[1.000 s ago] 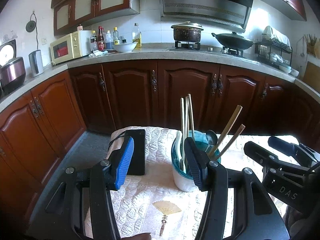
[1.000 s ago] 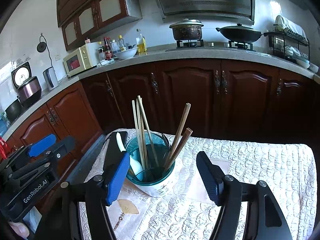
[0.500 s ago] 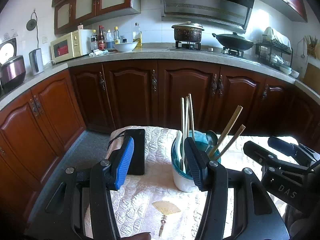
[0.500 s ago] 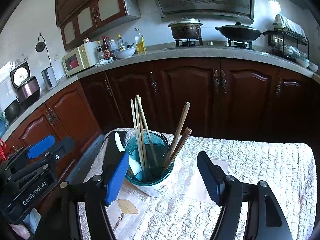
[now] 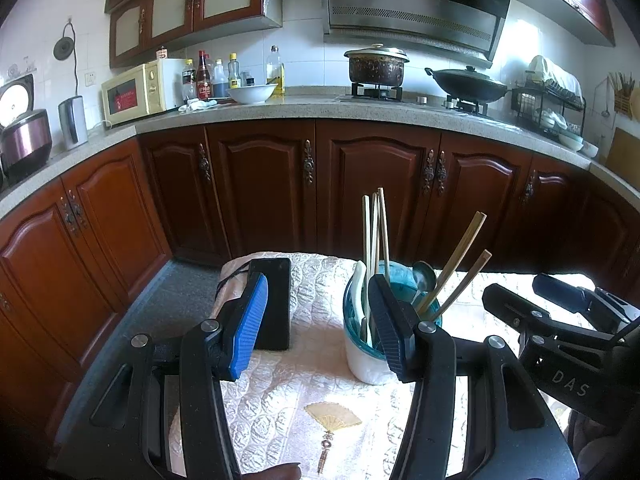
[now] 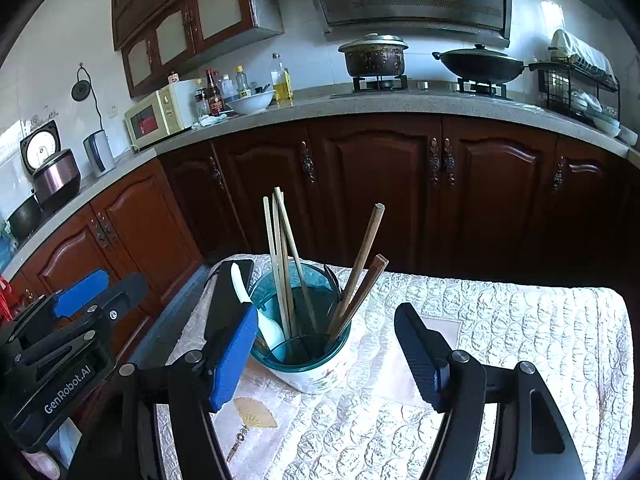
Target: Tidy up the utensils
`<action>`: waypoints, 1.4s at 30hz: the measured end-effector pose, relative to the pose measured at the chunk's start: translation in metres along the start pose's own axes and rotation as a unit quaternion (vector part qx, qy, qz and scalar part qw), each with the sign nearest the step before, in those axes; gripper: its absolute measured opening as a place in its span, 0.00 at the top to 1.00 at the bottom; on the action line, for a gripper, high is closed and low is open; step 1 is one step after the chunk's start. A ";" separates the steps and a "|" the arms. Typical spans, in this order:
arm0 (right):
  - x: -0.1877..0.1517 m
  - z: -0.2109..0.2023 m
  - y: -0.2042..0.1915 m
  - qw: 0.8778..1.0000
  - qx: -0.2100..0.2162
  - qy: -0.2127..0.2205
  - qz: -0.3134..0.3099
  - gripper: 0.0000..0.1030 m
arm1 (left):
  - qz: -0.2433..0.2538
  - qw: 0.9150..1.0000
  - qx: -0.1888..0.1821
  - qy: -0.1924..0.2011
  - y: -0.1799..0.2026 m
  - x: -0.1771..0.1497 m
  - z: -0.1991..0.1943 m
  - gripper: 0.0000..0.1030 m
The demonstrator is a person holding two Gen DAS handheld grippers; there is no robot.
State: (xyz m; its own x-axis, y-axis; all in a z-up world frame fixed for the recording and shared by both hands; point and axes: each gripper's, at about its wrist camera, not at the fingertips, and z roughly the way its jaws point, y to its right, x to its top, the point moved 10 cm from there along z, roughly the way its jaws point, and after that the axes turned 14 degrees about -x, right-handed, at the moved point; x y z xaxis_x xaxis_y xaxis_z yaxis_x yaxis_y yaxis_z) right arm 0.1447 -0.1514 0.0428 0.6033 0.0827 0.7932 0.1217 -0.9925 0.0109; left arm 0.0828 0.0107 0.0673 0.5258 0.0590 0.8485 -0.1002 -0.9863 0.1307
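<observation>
A white utensil cup with a teal rim (image 5: 362,362) (image 6: 316,372) stands on the quilted tablecloth. It holds several wooden chopsticks (image 5: 376,228) (image 6: 280,248), a white spoon (image 6: 246,292) and a metal spoon (image 5: 423,276). My left gripper (image 5: 316,326) is open and empty, just in front of and left of the cup. My right gripper (image 6: 326,354) is open and empty, its fingers either side of the cup from the near side. Each gripper shows in the other's view: the right one (image 5: 568,332), the left one (image 6: 64,328).
A black rectangular box (image 5: 274,304) (image 6: 226,300) lies on the cloth left of the cup. The white quilted tablecloth (image 6: 520,340) covers a small table. Dark wooden kitchen cabinets (image 5: 360,192) stand behind it, with a microwave, pots and bottles on the counter.
Both views have shifted only slightly. The cup, utensils and open grippers stand as before.
</observation>
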 end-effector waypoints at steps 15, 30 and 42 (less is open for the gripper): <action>-0.003 0.004 0.000 1.000 0.000 -0.006 0.001 0.34 | -0.001 1.000 -0.001 -0.001 0.000 -0.001 0.000 0.49; -0.004 0.006 -0.002 1.000 0.000 -0.010 -0.002 0.34 | -0.003 1.000 -0.003 -0.006 -0.001 -0.006 0.005 0.49; -0.007 0.011 -0.005 1.000 0.001 -0.016 -0.004 0.34 | -0.010 0.999 -0.030 -0.006 0.002 -0.011 0.010 0.49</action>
State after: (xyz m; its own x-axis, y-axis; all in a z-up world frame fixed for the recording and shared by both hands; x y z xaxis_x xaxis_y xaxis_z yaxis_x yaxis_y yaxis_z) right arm 0.1485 -0.1457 0.0307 0.6278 0.0933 0.7728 0.1276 -0.9917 0.0161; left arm 0.0850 0.0066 0.0532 0.5388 0.0756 0.8390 -0.1396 -0.9742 0.1774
